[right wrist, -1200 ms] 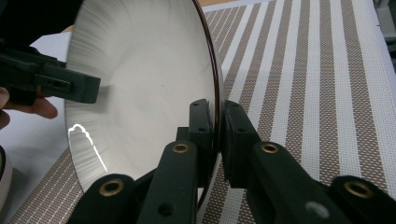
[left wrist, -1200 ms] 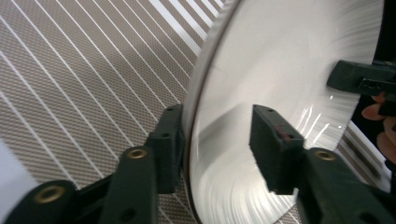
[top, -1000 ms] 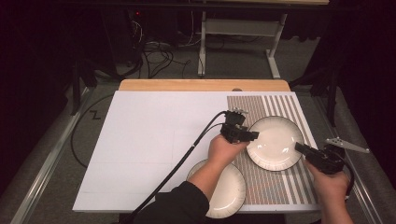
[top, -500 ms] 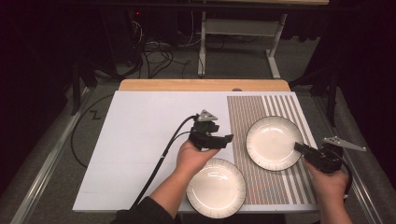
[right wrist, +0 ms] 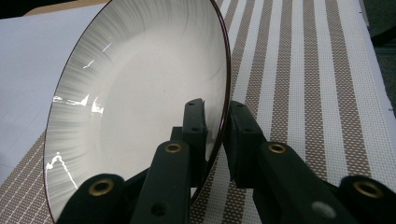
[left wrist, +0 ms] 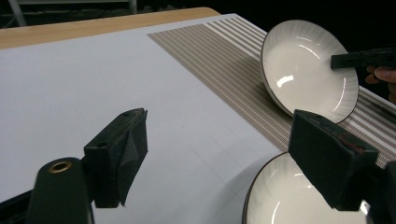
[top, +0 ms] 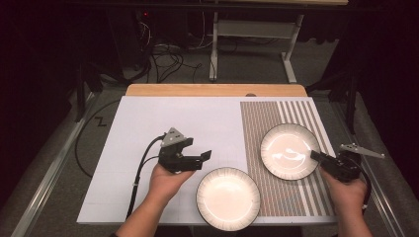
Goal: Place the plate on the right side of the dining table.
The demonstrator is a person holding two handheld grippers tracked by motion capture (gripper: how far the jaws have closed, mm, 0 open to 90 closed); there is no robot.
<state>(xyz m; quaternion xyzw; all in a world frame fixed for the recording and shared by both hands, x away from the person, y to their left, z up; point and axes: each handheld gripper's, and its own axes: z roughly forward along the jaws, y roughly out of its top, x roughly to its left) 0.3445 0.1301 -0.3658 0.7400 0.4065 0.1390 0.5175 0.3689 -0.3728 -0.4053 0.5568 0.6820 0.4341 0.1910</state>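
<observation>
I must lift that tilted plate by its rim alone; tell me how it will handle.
The tilted plate looks like glazed ceramic: probably stiff, fairly heavy and breakable. Its glossy highlights suggest a slick rim, so it may slip or pivot between the right gripper jaws, which pinch one edge. Tipped up on the striped mat, it would likely drop flat if released.

Dark room; grey floor (top: 341,113) strewn with cables (top: 170,54); white table frame (top: 247,34) behind.
</observation>
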